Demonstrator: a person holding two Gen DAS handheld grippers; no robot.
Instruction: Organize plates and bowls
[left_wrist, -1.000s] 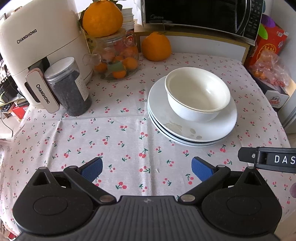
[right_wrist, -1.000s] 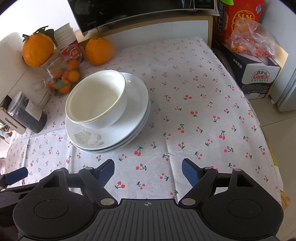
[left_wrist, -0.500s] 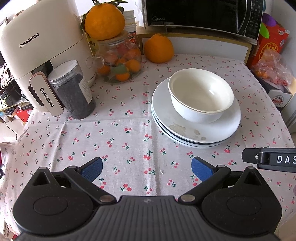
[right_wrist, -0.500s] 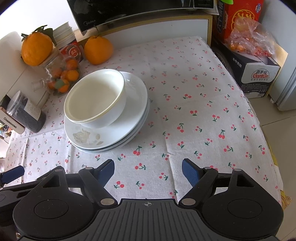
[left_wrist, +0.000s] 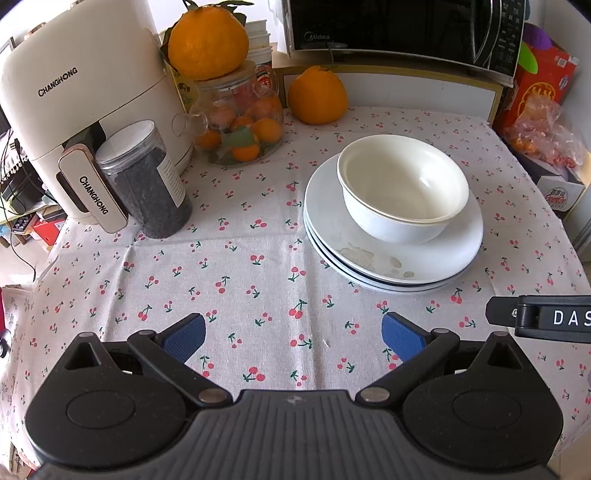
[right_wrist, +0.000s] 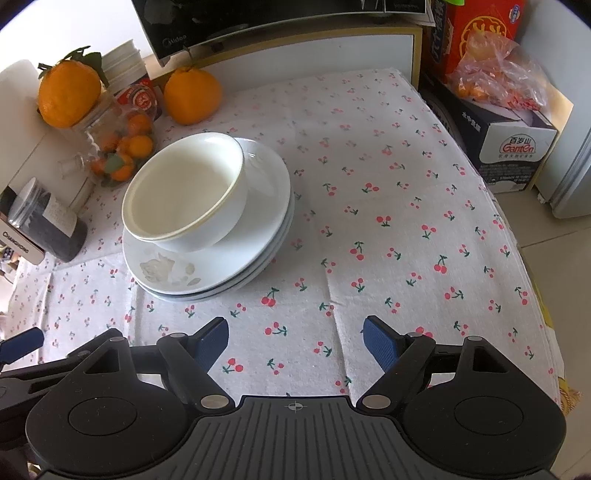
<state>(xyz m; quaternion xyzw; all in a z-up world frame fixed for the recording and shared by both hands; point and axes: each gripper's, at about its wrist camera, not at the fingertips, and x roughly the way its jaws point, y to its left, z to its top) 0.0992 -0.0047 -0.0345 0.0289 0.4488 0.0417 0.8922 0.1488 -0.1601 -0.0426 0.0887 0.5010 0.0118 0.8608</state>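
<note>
A white bowl (left_wrist: 402, 188) (right_wrist: 184, 192) sits in a stack of white plates (left_wrist: 395, 262) (right_wrist: 236, 258) on the cherry-print tablecloth (left_wrist: 240, 266); it looks like two nested bowls. My left gripper (left_wrist: 293, 334) hovers over the cloth in front of the stack, open, nothing between its blue pads. My right gripper (right_wrist: 295, 339) hovers to the right and in front of the stack, open and empty too. In the left wrist view the right gripper's black body shows at the right edge.
At the back left stand a cream air fryer (left_wrist: 81, 110), a dark-filled jar (left_wrist: 147, 184), a glass jar of oranges (left_wrist: 240, 125) and a loose orange (left_wrist: 317, 96). A microwave (left_wrist: 402, 29) sits behind. Boxes and bagged fruit (right_wrist: 495, 85) lie off the table's right edge.
The left wrist view has shifted slightly, so the stack and jars sit a little lower and further right. The right view is almost unchanged. Both grippers stay open.
</note>
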